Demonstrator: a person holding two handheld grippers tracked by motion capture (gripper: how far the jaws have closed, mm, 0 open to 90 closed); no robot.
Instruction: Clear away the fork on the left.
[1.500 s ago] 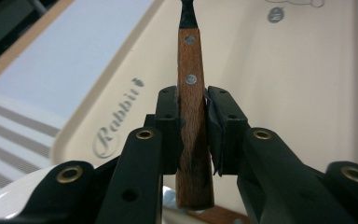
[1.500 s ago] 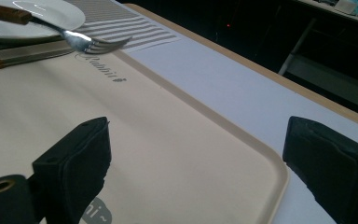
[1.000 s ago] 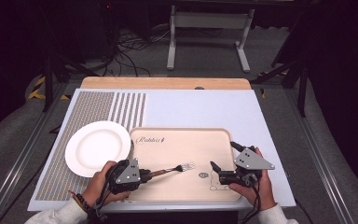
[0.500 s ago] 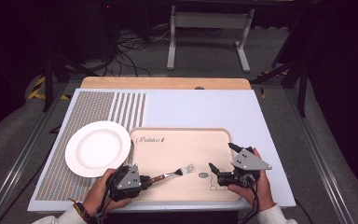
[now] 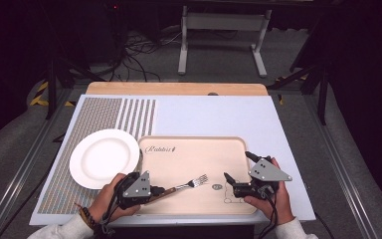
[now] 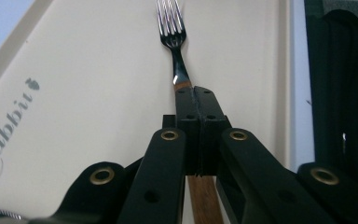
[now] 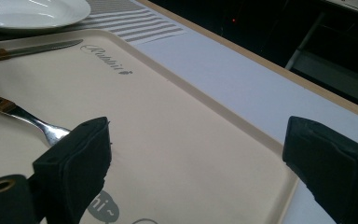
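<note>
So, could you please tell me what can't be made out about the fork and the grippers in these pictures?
- Fork handle: in the left gripper view, the shut jaws of the left gripper cover its middle; the bottom edge cuts off its end.
- Fork tines: in the right gripper view, the right gripper's near jaw hides them.
- Knife handle: cut off by the left edge of the right gripper view.
- Tray print: too small in the high view.

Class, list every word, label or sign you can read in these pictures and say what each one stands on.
"Rabbit", in script with a small leaf-like mark after it: on the beige tray, near its far left corner.
"hi~", in a grey speech bubble: on the tray's near right part, partly hidden behind the right claw.
Small line drawing beside the bubble: too small to read.
</note>
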